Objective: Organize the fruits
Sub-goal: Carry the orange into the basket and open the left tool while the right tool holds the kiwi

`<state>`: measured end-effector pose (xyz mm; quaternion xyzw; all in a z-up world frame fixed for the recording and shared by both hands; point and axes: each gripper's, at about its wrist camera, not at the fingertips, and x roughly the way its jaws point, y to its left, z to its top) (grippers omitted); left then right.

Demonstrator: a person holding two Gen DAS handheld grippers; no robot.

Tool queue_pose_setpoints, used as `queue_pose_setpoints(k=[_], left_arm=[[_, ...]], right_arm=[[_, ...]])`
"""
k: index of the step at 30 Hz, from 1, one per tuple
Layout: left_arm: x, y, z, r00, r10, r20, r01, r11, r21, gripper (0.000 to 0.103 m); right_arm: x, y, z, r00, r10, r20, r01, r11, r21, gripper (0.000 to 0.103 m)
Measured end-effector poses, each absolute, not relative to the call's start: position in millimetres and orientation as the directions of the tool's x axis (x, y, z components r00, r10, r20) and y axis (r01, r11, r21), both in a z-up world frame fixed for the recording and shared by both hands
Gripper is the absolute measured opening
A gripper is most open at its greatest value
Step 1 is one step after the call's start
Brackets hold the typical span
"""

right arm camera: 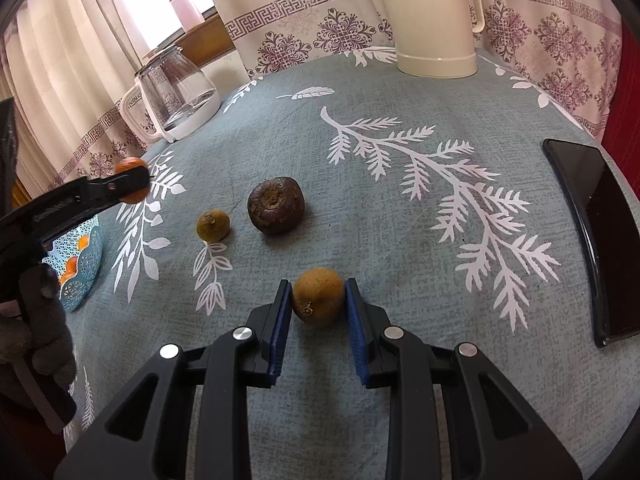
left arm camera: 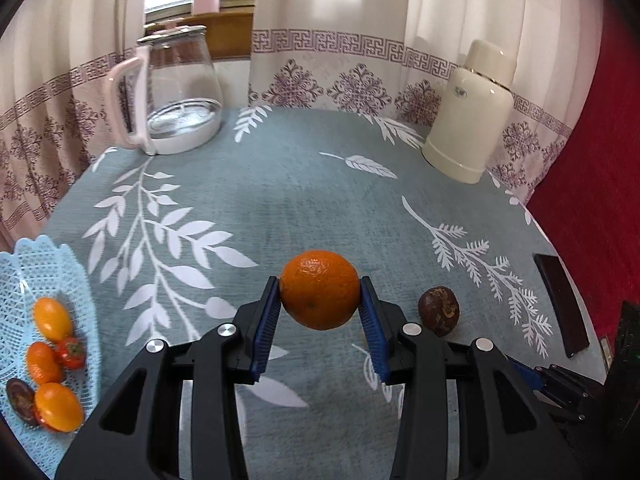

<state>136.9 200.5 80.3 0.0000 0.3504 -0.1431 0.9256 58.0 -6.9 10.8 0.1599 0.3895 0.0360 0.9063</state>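
The left gripper (left arm camera: 320, 308) clamps a bright, dimpled orange (left arm camera: 319, 289) above the worktop (left arm camera: 280, 200), right of the blue mesh basket (left arm camera: 60, 264). The right gripper (right arm camera: 318, 316) pinches a small tan fruit (right arm camera: 318, 296) resting on the worktop, near the dark brown fruit (right arm camera: 276, 205); bare cloth lies between basket and orange.

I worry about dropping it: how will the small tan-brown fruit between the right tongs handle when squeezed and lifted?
The tan-brown fruit is round, so it will probably roll if nudged or released on the cloth. It looks small and likely light. The right tongs touch it only at its widest sides, so an off-centre squeeze might pop it out.
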Motion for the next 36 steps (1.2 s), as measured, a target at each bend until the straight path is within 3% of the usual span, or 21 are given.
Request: queue_pose_setpoints(k=[18, 36], left_arm=[[112.9, 310.0, 106.1, 0.796, -0.098, -0.597, 0.041, 0.993, -0.107, 0.041], [97.3, 424.6, 87.0, 0.770, 0.084, -0.632, -0.203, 0.972, -0.118, 0.041]], right_arm=[[58.2, -4.3, 10.4, 0.693, 0.170, -0.701, 0.064, 0.954, 0.295, 0.027], [58.3, 1.2, 11.4, 0.689, 0.136, -0.712, 0.070, 0.965, 0.252, 0.027]])
